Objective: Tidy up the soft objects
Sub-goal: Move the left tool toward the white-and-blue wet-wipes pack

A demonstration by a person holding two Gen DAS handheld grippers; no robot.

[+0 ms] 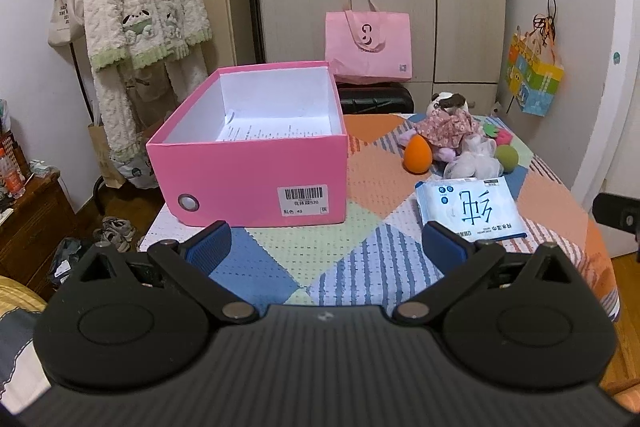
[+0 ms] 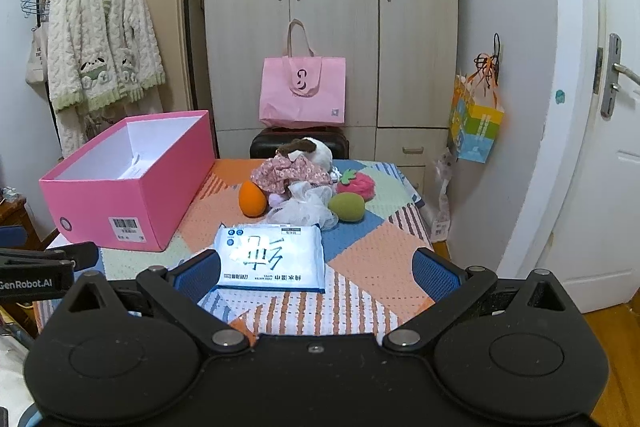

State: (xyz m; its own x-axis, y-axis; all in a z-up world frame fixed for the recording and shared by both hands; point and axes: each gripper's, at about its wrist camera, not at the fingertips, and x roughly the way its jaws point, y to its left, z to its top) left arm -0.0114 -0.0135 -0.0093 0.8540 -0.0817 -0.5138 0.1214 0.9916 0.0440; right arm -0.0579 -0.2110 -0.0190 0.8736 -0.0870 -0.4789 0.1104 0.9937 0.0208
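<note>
Currently, the pink box (image 1: 256, 163) stands open at the table's (image 2: 360, 267) left side, with only a printed sheet inside. The left gripper (image 1: 326, 243) hovers near its front wall, fingers spread wide, grasping nothing. A wipes pack (image 2: 272, 255) lies flat just ahead of the right gripper (image 2: 316, 273), likewise spread and empty. Beyond the pack, an orange sponge (image 2: 252, 199), plush toy (image 2: 300, 163), white mesh puff (image 2: 304, 207) and green sponge (image 2: 346, 207) sit clustered.

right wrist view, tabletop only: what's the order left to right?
pink box → wipes pack → green sponge. The orange sponge, plush toy, white mesh and pink puff overlap in the cluster behind the pack, so I left them out.
</note>
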